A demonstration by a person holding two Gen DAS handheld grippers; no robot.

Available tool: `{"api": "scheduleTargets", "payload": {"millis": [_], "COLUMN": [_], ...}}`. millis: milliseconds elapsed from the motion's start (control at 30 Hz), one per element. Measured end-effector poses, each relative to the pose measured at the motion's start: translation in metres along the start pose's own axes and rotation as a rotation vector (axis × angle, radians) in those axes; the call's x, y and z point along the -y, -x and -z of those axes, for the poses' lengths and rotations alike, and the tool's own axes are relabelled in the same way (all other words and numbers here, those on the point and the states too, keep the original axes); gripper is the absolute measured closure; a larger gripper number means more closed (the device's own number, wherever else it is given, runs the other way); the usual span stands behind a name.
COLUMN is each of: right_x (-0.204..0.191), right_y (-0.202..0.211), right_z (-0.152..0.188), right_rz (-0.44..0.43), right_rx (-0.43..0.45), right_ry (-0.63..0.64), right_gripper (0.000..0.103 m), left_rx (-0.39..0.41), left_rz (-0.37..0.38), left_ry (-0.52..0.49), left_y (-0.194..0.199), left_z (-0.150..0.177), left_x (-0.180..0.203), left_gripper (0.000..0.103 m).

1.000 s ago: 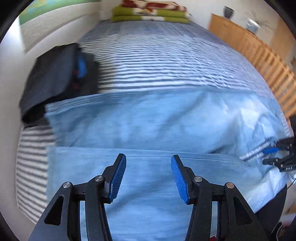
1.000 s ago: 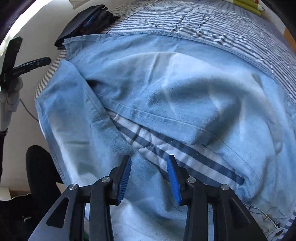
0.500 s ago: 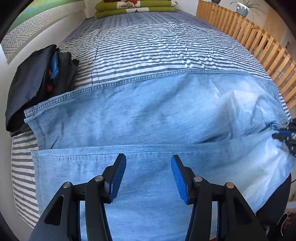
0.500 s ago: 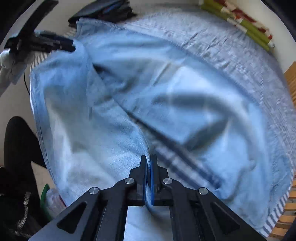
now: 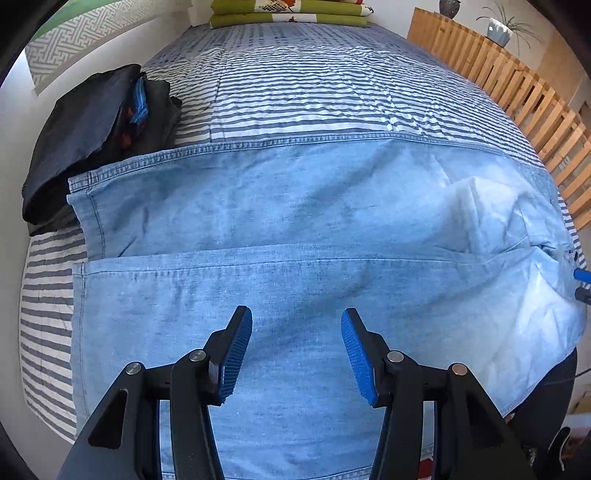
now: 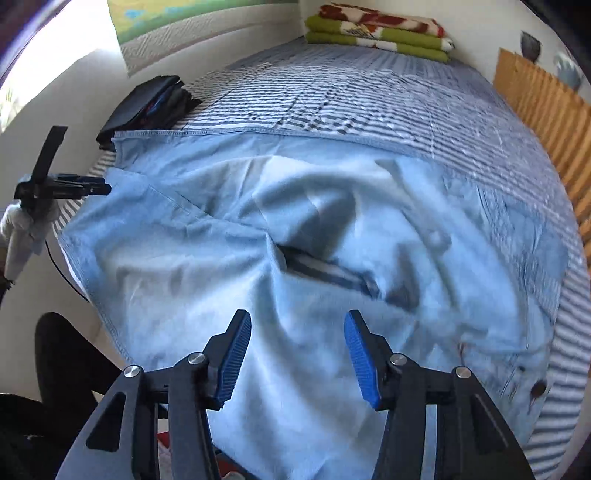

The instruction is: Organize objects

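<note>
**Q:** Across the near end of the bed (image 5: 314, 88), what is laid out?

**A:** A pair of light blue jeans (image 5: 295, 229) is spread flat over the blue-and-white striped cover, the legs running sideways across the mattress. One leg is folded over the other in the left wrist view, with a stitched hem line visible along the far edge. In the right wrist view the denim is seen rumpled toward the waist end, and a small gap in the folds exposes a strip of the striped cover.

**Q:** How are the jaws of the left gripper (image 5: 296, 345) recorded?

**A:** They are held apart at a middling width above the denim, pointed steeply down. No cloth is pinched between the blue pads; whether the tips touch the fabric cannot be told.

**Q:** And the right gripper (image 6: 297, 347)?

**A:** Its jaws are opening, and nothing is caught between them. Pale denim is seen under and between the pads, not gripped. The view is motion-blurred.

**Q:** What else is noted?

**A:** A folded stack of dark clothes (image 5: 99, 129) is placed near the bed's left edge, just beyond the jeans' leg ends and partly overlapped by the hem. A folded green blanket (image 6: 376, 31) with a red-and-white pattern is set at the far end of the bed. A wooden slatted rail (image 5: 517, 99) is seen along the right side. The left gripper is also caught at the left margin of the right wrist view, over the leg end of the jeans.
</note>
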State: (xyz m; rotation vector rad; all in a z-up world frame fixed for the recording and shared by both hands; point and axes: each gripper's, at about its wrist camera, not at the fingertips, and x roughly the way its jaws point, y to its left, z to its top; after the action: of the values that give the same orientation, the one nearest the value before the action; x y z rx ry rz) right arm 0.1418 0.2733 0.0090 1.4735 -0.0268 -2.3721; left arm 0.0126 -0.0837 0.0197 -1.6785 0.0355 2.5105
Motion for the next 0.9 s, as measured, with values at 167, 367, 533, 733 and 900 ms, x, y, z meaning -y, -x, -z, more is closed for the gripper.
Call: {"api": "scheduleTargets", "payload": {"millis": [167, 367, 533, 733, 900], "right_x": [0.01, 0.007, -0.002, -0.014, -0.011], "right_y": [-0.044, 0.012, 0.067, 0.046, -0.023], "right_z": [0.05, 0.015, -0.047, -0.127, -0.177], "right_rz": [-0.045, -0.035, 0.08, 0.151, 0.182], "right_rx": [-0.194, -0.05, 0.108, 0.098, 0.01], "right_ry": [-0.114, -0.067, 0.072, 0.288, 0.349], "right_gripper": [0.062, 0.065, 0.065, 0.056, 0.056], "left_rx": [-0.018, 0.051, 0.137, 0.105, 0.0], "left_rz": [0.013, -0.043, -0.233, -0.432, -0.545], "left_ry": [-0.04, 0.004, 0.033, -0.108, -0.339], "left_y": [-0.008, 0.025, 0.066, 0.052, -0.014], "left_z": [-0.003, -0.027, -0.065, -0.101, -0.115], "left_x": [0.021, -0.006, -0.064, -0.088, -0.065], "left_gripper": [0.049, 0.049, 0.049, 0.049, 0.049]}}
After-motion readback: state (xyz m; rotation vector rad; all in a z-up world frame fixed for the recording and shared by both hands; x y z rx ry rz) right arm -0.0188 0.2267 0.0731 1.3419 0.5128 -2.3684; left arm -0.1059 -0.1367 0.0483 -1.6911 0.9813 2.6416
